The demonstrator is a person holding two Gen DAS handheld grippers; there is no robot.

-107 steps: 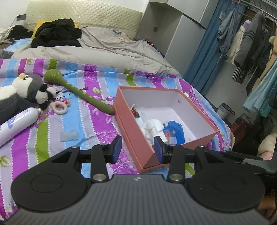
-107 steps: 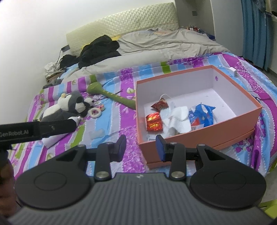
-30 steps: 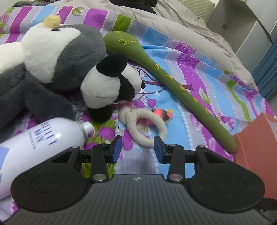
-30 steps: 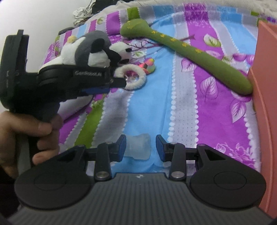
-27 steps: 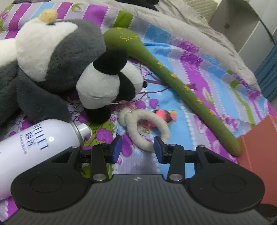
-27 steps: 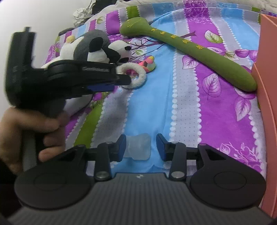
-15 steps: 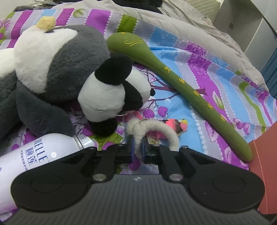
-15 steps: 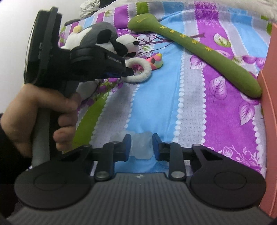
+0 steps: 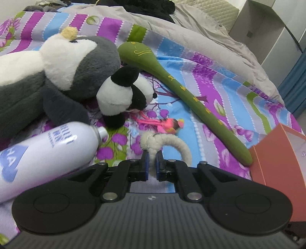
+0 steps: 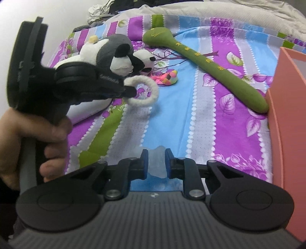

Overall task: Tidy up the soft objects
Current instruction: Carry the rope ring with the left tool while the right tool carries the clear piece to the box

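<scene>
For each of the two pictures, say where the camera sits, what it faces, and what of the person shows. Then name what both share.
Left wrist: on the left gripper, facing the plush toys; only its fingers, shut on the fluffy ring.
Right wrist: on the right gripper, fingers pinching a clear soft lump; the left hand shows.
Shared: ring, green plush stick, orange box.

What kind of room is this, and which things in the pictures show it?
Most likely a bedroom. A striped floral sheet covers a bed, with a rumpled grey duvet and a quilted headboard behind, and a plush panda lies on it.
</scene>
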